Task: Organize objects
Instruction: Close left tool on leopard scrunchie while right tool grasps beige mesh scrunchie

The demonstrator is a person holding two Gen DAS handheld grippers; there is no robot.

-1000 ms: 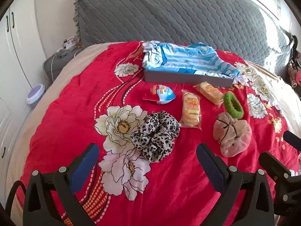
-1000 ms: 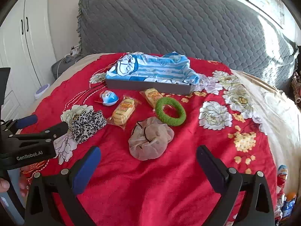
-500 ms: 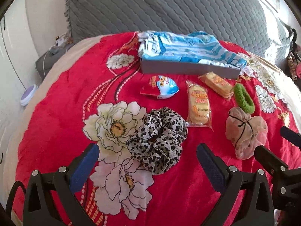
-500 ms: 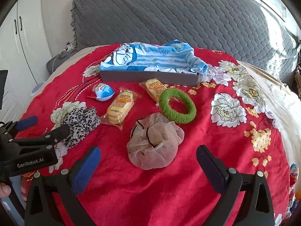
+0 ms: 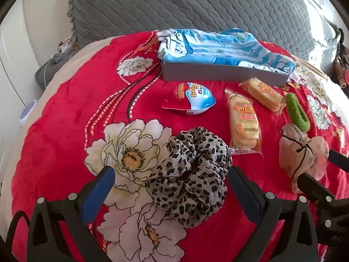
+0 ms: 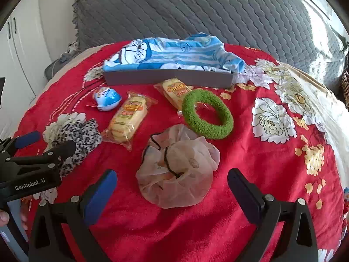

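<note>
On the red floral bedspread lie a leopard-print scrunchie [image 5: 192, 174], a beige sheer scrunchie [image 6: 176, 170], a green ring scrunchie [image 6: 207, 113], two wrapped snack cakes [image 6: 128, 115] [image 6: 176, 90] and a blue-and-red toy egg [image 5: 192, 100]. A grey tray [image 5: 222, 74] holding blue striped cloth stands behind them. My left gripper [image 5: 170, 181] is open with the leopard scrunchie between its fingers. My right gripper [image 6: 172, 181] is open with the beige scrunchie between its fingers.
A grey quilted headboard [image 6: 196, 11] rises behind the bed. White cupboards [image 6: 19, 50] stand at the left. The bed's beige edge [image 5: 65, 65] curves round the left. My left gripper shows at the left edge of the right wrist view [image 6: 41, 150].
Both grippers have moved forward and down. The leopard scrunchie and the beige scrunchie now sit between their open fingers. Nothing on the bed has shifted.
</note>
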